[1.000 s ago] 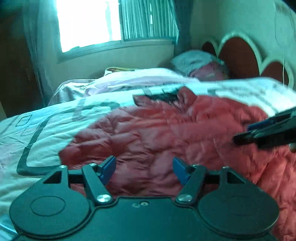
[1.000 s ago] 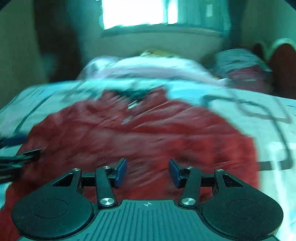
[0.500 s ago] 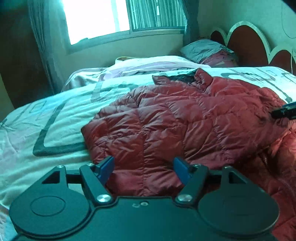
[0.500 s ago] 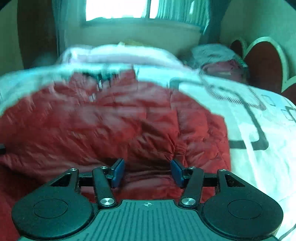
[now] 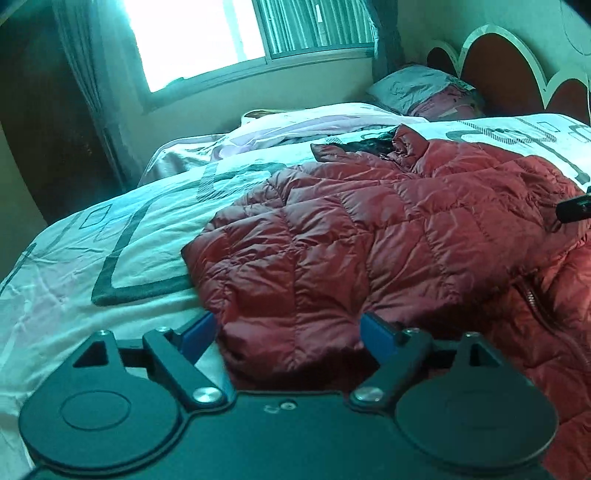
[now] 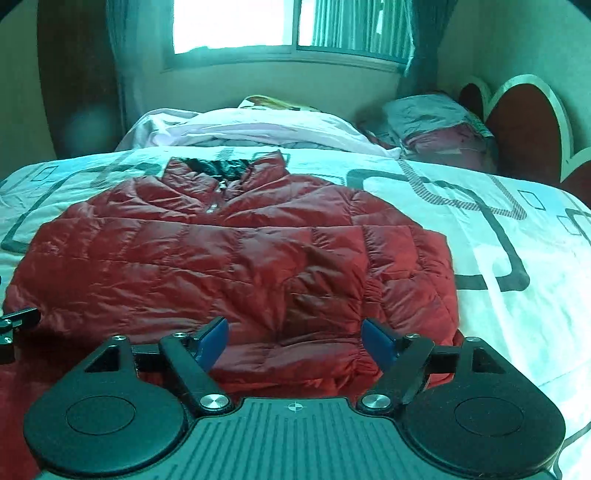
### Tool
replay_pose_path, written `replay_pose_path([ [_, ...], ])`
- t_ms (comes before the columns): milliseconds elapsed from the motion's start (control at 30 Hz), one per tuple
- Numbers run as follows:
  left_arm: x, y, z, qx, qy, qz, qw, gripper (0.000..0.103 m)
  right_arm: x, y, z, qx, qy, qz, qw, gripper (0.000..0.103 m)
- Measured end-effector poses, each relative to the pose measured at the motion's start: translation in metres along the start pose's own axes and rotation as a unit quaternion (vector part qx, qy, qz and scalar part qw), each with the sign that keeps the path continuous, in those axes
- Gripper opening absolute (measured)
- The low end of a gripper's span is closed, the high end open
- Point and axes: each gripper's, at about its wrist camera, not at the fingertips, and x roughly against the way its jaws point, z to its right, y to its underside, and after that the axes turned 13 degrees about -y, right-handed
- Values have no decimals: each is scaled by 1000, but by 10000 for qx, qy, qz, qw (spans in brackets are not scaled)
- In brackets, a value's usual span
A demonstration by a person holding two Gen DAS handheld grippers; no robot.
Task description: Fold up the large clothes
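Note:
A red quilted puffer jacket [image 5: 369, 236] lies on the bed with its collar at the far end and both sleeves folded across its front; it also shows in the right wrist view [image 6: 236, 258]. My left gripper [image 5: 288, 332] is open and empty, just above the jacket's near left edge. My right gripper [image 6: 293, 339] is open and empty, over the jacket's near right hem and cuff. The right gripper's tip [image 5: 574, 208] shows at the right edge of the left wrist view, and the left gripper's tip [image 6: 14, 325] at the left edge of the right wrist view.
The bed has a white cover [image 5: 110, 236] with grey line patterns. Folded pale bedding [image 6: 258, 125] and pillows [image 6: 436, 118] lie at the far side. A scalloped brown headboard [image 6: 524, 122] stands at the right. A window [image 6: 280, 26] is on the far wall.
Both grippers have pulled back toward the near edge of the jacket and steadied. The jacket now lies still with its sleeves folded in. Both stay open.

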Motion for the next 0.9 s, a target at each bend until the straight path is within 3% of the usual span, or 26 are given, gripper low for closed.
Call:
replay_pose_path([
  [267, 31, 6, 5, 37, -220, 27, 9997, 85, 31, 5, 1, 11, -248, 262, 9993, 79],
  [533, 80, 23, 11, 139, -354, 49, 9993, 84, 101, 33, 30, -111, -273, 542, 9981, 74],
  [633, 101, 43, 2, 335, -339, 3, 9989, 79, 131, 54, 45, -180, -243, 600, 9977, 74],
  [700, 112, 63, -8, 522, -294, -179, 9980, 68, 149, 72, 57, -289, -177, 625, 9975, 74],
  [800, 130, 96, -21, 835, -329, -380, 9952, 67, 168, 106, 86, -845, -196, 473, 9951, 73],
  [833, 136, 105, -24, 868, -344, -427, 9947, 67, 174, 120, 95, -999, -175, 390, 9941, 63],
  [900, 150, 125, -28, 937, -351, -498, 9937, 67, 185, 142, 109, -1272, -233, 269, 9912, 59],
])
